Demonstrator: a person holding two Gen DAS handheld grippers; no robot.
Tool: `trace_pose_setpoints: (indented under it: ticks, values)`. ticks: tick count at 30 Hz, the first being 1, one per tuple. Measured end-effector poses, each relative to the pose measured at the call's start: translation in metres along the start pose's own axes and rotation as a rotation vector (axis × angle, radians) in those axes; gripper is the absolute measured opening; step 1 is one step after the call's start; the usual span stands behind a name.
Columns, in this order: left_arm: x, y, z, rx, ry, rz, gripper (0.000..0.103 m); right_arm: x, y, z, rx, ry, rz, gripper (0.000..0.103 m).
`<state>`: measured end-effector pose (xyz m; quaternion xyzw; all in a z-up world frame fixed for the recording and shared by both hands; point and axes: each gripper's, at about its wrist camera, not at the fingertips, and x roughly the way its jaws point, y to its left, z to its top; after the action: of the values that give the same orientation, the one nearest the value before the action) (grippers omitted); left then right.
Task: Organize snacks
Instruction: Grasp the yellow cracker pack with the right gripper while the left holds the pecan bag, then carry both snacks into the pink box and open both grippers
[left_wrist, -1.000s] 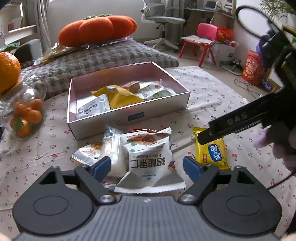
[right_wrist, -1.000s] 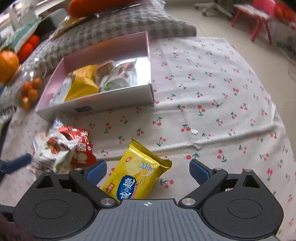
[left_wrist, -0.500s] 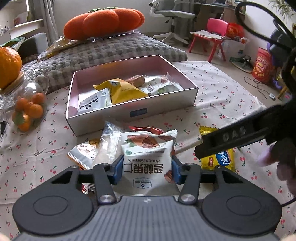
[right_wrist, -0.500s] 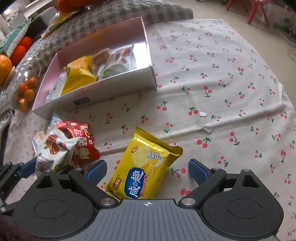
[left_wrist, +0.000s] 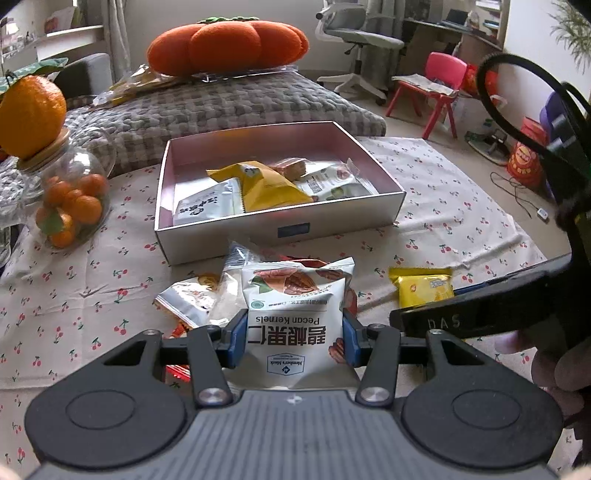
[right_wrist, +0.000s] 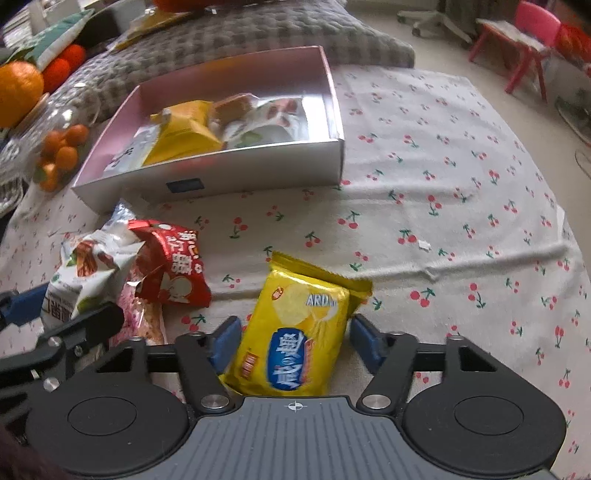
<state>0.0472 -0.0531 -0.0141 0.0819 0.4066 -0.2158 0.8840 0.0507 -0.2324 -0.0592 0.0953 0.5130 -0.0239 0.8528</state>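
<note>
Since the earlier frame, right gripper had narrowed around yellow chip packet on the cloth, fingers barely apart from it; left gripper pinched pecan packet before box.

Glossy foil yellow packet, matt cotton tablecloth (cherry-printed), smooth card box

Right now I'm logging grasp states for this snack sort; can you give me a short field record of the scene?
left gripper: jaws shut on the pecan kernels packet
right gripper: jaws around the yellow chip packet, small gaps still visible, not clamped
box: open, already holding several snack packets
loose snacks: red packet and clear packets beside the pecan packet
surface: cherry-print cloth
</note>
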Motion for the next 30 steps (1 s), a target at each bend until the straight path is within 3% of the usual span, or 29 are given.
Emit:
trace_pose_setpoints:
  ticks: [1,10,25,30]
  values:
    - [-0.001,0.001,0.0,-0.004,-0.002,0.0,0.046,0.0,0.001,0.0,-0.008,-0.002,0.004,0.05]
    - [-0.005,0.007,0.004,-0.031,-0.017,-0.004,0.046,-0.007,-0.003,0.007,0.035,-0.001,0.067,0.044]
    - [-0.013,0.024,0.015,-0.115,-0.048,0.008,0.046,-0.04,-0.024,0.033,0.168,-0.075,0.174,0.044]
    - [-0.012,0.03,0.032,-0.136,-0.067,0.014,0.046,-0.047,-0.033,0.053,0.205,-0.098,0.195,0.044]
